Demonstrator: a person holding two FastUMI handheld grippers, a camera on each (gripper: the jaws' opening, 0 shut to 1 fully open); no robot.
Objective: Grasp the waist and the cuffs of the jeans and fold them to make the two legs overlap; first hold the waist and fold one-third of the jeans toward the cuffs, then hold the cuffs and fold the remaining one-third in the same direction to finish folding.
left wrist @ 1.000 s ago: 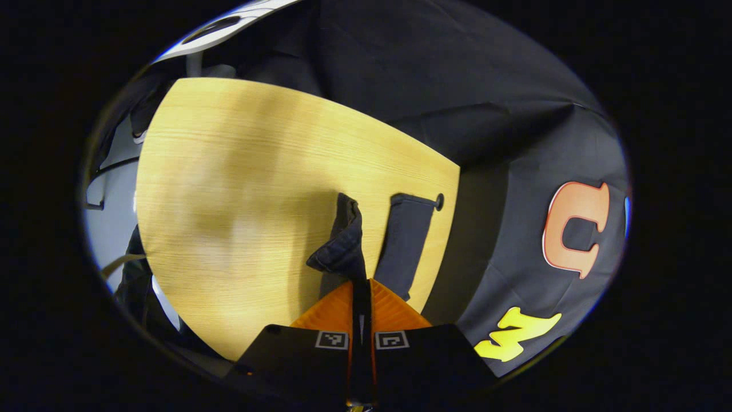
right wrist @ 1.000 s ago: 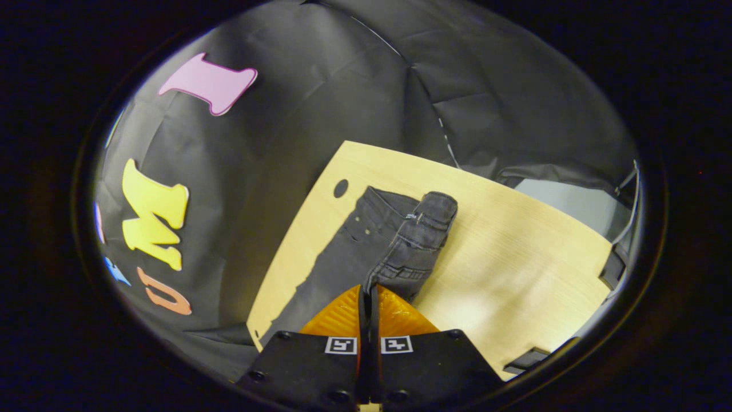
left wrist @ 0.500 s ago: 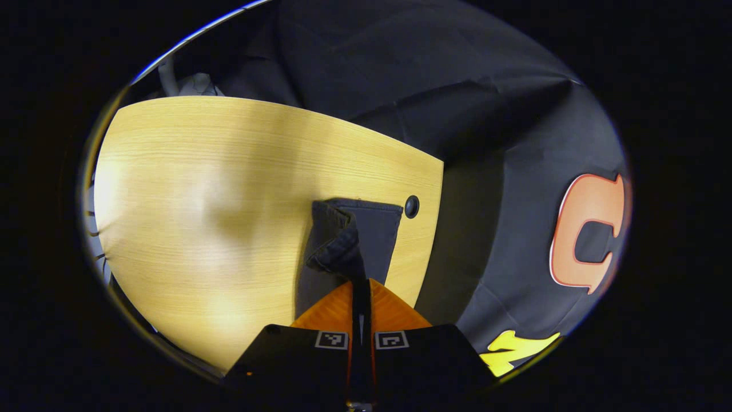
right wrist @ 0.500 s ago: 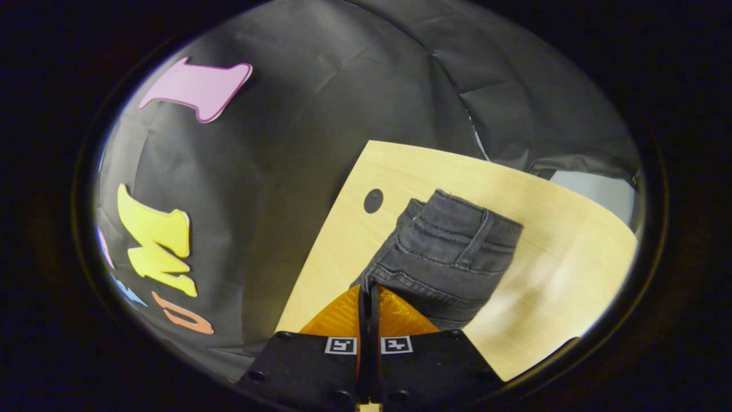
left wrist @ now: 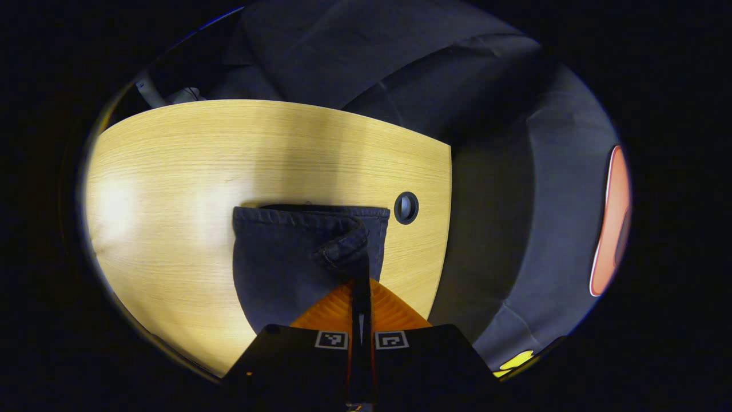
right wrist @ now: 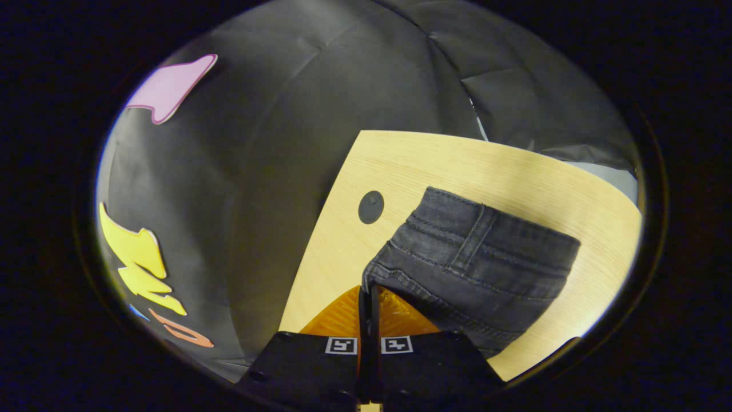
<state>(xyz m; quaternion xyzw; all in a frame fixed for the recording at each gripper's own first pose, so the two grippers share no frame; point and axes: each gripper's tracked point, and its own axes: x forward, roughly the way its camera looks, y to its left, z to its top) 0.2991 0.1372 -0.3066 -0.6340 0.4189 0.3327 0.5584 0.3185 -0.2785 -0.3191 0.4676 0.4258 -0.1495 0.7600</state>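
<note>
Dark grey jeans lie on the light wooden table [left wrist: 171, 160]. In the left gripper view the cuffs of the jeans [left wrist: 297, 252] spread flat, one leg on the other, and my left gripper [left wrist: 361, 281] is shut on the cuff hem at its near right corner. In the right gripper view the waist of the jeans [right wrist: 480, 257] with its belt loop lies over the table [right wrist: 412, 166], and my right gripper [right wrist: 369, 289] is shut on the waistband's near left corner. Both pinched corners sit low over the tabletop.
A round cable hole [left wrist: 406, 207] sits in the table just right of the cuffs, near the table's edge; in the right gripper view the hole [right wrist: 370, 207] is left of the waist. The black cloth wall hangs close behind that edge.
Both grippers carried the lifted leg across and down. The cuff and waist that hung in folds now lie spread over the other leg near the cable hole.
</note>
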